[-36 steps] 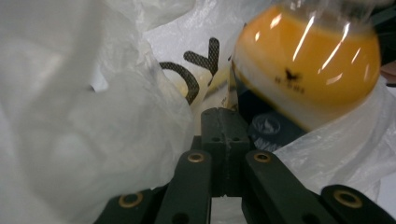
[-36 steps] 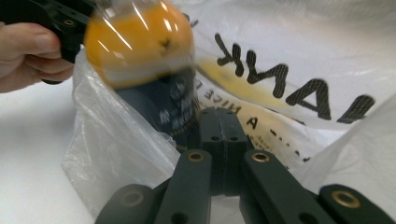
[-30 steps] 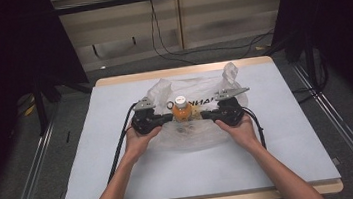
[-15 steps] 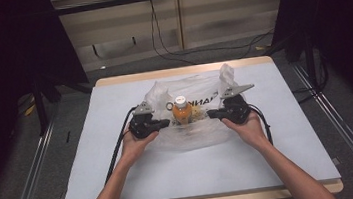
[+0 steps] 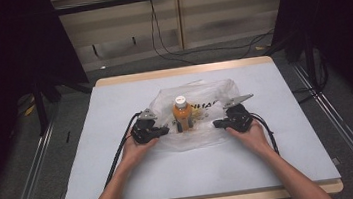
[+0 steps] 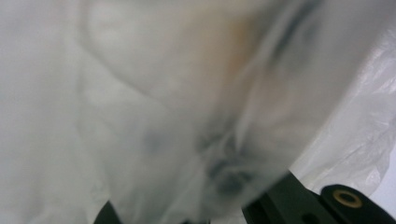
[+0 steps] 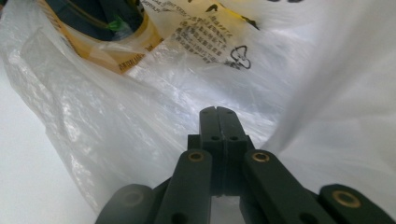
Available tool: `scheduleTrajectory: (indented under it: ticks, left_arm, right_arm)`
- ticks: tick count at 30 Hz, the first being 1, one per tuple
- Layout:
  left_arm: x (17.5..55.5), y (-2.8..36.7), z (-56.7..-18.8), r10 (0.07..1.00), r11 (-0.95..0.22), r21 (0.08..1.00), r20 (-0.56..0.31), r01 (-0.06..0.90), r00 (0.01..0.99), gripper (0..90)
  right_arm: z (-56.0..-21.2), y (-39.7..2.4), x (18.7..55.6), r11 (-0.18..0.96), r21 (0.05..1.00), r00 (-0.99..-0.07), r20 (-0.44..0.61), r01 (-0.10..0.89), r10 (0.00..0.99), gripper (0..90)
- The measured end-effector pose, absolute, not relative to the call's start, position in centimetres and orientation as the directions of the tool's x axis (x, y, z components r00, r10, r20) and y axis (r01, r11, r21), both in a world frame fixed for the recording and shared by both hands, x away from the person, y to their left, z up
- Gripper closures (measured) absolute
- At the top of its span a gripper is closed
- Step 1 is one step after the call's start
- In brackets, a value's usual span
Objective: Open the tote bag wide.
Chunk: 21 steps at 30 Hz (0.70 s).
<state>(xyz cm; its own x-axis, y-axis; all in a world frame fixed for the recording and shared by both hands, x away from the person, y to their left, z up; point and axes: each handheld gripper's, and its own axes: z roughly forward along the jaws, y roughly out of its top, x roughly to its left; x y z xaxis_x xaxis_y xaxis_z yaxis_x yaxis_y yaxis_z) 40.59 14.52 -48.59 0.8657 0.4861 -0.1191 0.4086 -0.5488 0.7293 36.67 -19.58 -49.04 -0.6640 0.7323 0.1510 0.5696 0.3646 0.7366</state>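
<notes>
A clear plastic bag (image 5: 210,126) with black print lies spread in the middle of the white table (image 5: 124,186). Inside it an orange bottle (image 5: 181,113) with a white cap stands upright. My left gripper (image 5: 164,129) sits at the bag's left edge, shut on the film. In the left gripper view the blurred bag (image 6: 140,93) drapes over the gripper (image 6: 196,215) and hides its tips. My right gripper (image 5: 217,123) is at the bag's right edge. In the right gripper view this gripper (image 7: 218,112) has its jaws pressed together in the bag (image 7: 116,121), with the bottle (image 7: 107,32) beyond.
The table has a wooden rim (image 5: 181,71) at the far side. Black cables (image 5: 120,151) trail from both grippers toward the front edge. Metal rails (image 5: 31,171) and dark curtains flank the table, and wires lie on the floor behind it.
Both hands have sunk and moved apart, pulling the bag's sides down. The raised bag corners have dropped flat, and the bottle now stands exposed between the grippers.
</notes>
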Motion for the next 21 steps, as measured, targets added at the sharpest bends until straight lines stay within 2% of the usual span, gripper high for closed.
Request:
scheduleTrajectory:
  ticks: [2, 4, 11, 12, 17, 21]
  left_arm:
    - [40.6, 15.0, -48.6, 0.487, -0.554, 0.724, -0.119, 0.411, 0.866, 90.0]
    - [40.7, 15.3, -48.9, 0.494, -0.517, 0.742, -0.149, 0.427, 0.857, 90.0]
    - [40.4, 16.4, -48.6, 0.513, -0.529, 0.731, -0.129, 0.431, 0.849, 90.0]
    - [40.7, 17.1, -48.8, 0.528, -0.503, 0.738, -0.15, 0.449, 0.836, 90.0]
    - [40.8, 17.8, -48.8, 0.536, -0.503, 0.735, -0.147, 0.454, 0.831, 90.0]
    - [40.8, 17.9, -48.8, 0.532, -0.487, 0.745, -0.161, 0.456, 0.831, 90.0]
  right_arm:
    - [-49.0, -20.2, 36.4, 0.357, 0.733, -0.644, 0.143, 0.578, 0.751, 90.0]
    - [-49.2, -21.0, 36.4, 0.322, 0.736, -0.63, 0.179, 0.596, 0.756, 90.0]
    - [-49.0, -21.7, 36.2, 0.339, 0.737, -0.621, 0.139, 0.585, 0.771, 90.0]
    - [-49.2, -22.7, 36.3, 0.295, 0.741, -0.601, 0.178, 0.603, 0.779, 90.0]
    - [-49.1, -22.5, 36.2, 0.318, 0.741, -0.587, 0.124, 0.591, 0.8, 90.0]
    - [-49.1, -22.7, 36.2, 0.301, 0.746, -0.583, 0.142, 0.594, 0.8, 90.0]
